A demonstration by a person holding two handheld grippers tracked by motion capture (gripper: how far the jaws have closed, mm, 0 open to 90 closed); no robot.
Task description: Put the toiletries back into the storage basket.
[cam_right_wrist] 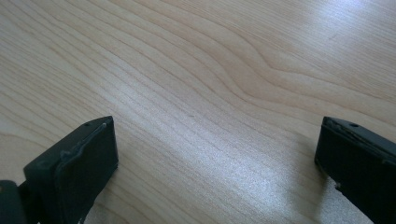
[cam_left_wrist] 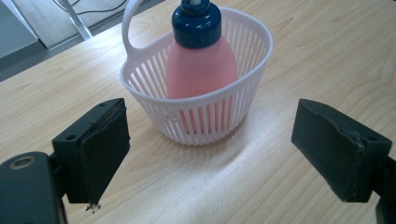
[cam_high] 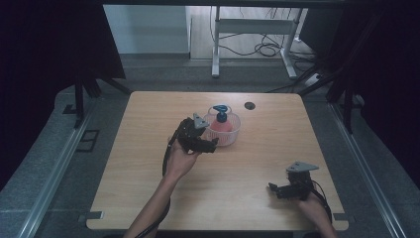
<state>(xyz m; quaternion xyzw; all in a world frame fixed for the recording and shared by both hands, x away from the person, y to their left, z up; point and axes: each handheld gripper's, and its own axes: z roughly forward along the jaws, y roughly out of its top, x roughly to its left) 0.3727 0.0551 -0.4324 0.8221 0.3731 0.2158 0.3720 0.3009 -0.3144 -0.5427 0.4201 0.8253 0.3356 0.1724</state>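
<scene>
- Pale wooden table [cam_high: 247, 193] with light grain, ringed by dark curtains; beyond the far edge, grey floor, white desk legs and loose cables.
- Nearest, at the near right corner: right gripper [cam_high: 275, 189], black, held low over bare wood, jaws spread wide and empty, well apart from everything else. Same wide gap in the right gripper view [cam_right_wrist: 217, 161], nothing between the pads but wood grain.
- Farther in, near the table's middle: left gripper [cam_high: 214, 144], black with a grey three-cornered plate on top, held in the left hand [cam_high: 179, 161], pointing at the basket. Jaws wide open, gripping nothing; in the left gripper view [cam_left_wrist: 210, 154] the basket sits just ahead of the pads, apart from both.
- Just past it: white slatted plastic basket [cam_left_wrist: 205, 116] with a loop handle, standing on the table, holding an upright pink bottle with a dark blue cap [cam_left_wrist: 201, 70].
- Beyond that: small dark round hole [cam_high: 249, 105] in the tabletop near the far edge.
- Likely risks: light basket sliding or tipping if one pad touches first; thin slats flexing under a hard squeeze; tall bottle toppling out if the basket tilts when lifted.
- No brand, label or readable writing on bottle, basket or grippers.
</scene>
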